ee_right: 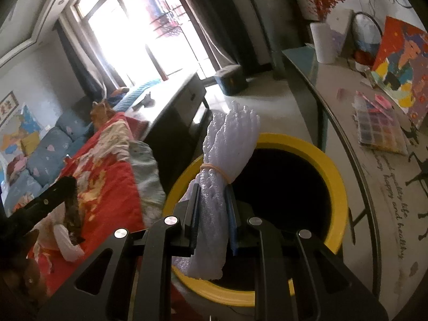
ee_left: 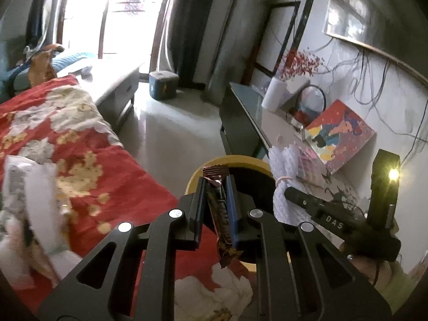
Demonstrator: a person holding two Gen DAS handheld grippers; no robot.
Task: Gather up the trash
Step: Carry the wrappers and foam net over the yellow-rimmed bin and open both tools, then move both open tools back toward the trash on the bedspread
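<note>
My left gripper [ee_left: 216, 187] was matt black plastic with shiny metal pins, its candy wrapper [ee_left: 218, 208] glossy crinkled foil, my right gripper's [ee_right: 212, 200] foam netting [ee_right: 227, 144] soft and bumpy white, bin [ee_right: 334, 171] smooth yellow plastic, quilt [ee_left: 88, 144] red cloth, counter [ee_right: 374, 176] glossy.

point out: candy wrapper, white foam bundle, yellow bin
candy wrapper [ee_left: 216, 203]: left wrist view, on its brown middle between the left gripper's fingers.
white foam bundle [ee_right: 227, 144]: right wrist view, on its upper part above the rubber band.
yellow bin [ee_right: 335, 176]: right wrist view, on its rim's right side.
</note>
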